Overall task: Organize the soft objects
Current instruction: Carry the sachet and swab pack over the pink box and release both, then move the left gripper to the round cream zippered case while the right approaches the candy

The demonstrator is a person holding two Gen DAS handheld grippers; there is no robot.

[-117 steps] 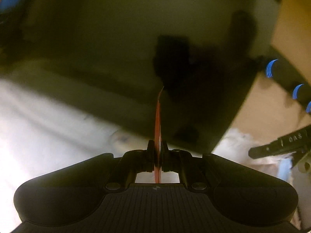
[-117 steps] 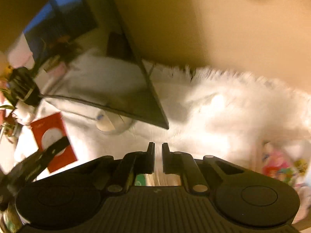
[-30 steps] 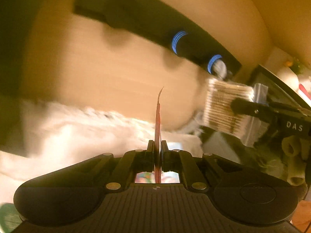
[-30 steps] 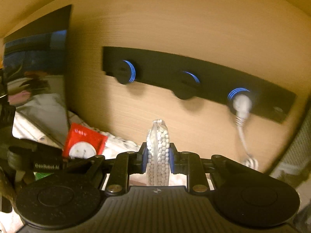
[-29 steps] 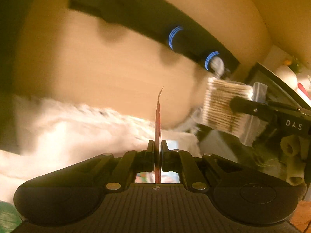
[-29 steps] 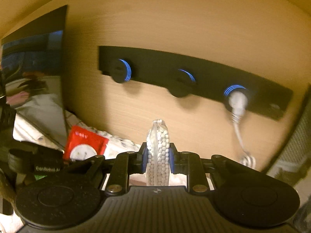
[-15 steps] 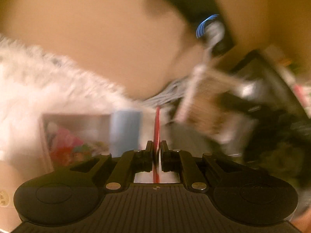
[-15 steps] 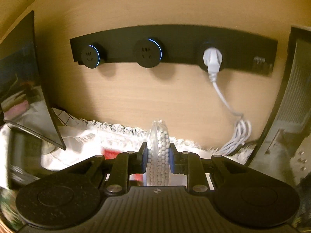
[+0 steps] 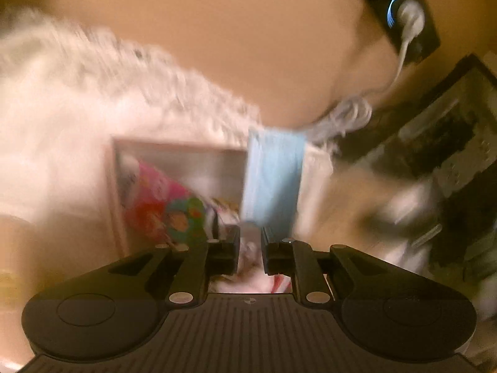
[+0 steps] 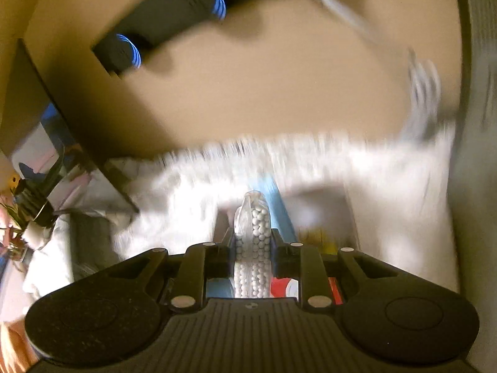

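The left gripper (image 9: 250, 250) hangs over a shallow box (image 9: 115, 186) that sits on a white fluffy rug (image 9: 62, 118). Its jaws are opening, with a narrow gap between them and nothing pinched there. Just beyond the jaws, a blue face mask (image 9: 273, 174) lies across the box's far right corner, and bright printed packets (image 9: 161, 205) fill the box's left part. A red-and-white packet (image 9: 279, 281) shows under the jaws, though blur hides whether it touches them.

The right gripper (image 10: 252, 245) is clamped on a clear bag of white beads (image 10: 253, 233), which stands upright between the jaws and rises above them. Beneath it lie the blue mask (image 10: 276, 205) and the box, a red packet (image 10: 284, 287) showing at its near edge.

Far behind, on a wooden wall, a black socket strip (image 10: 161, 21) glows with blue rings, and a white plug (image 9: 410, 18) with its coiled cord (image 9: 348, 115) hangs to the right. A dark monitor (image 10: 46, 130) stands at the left.
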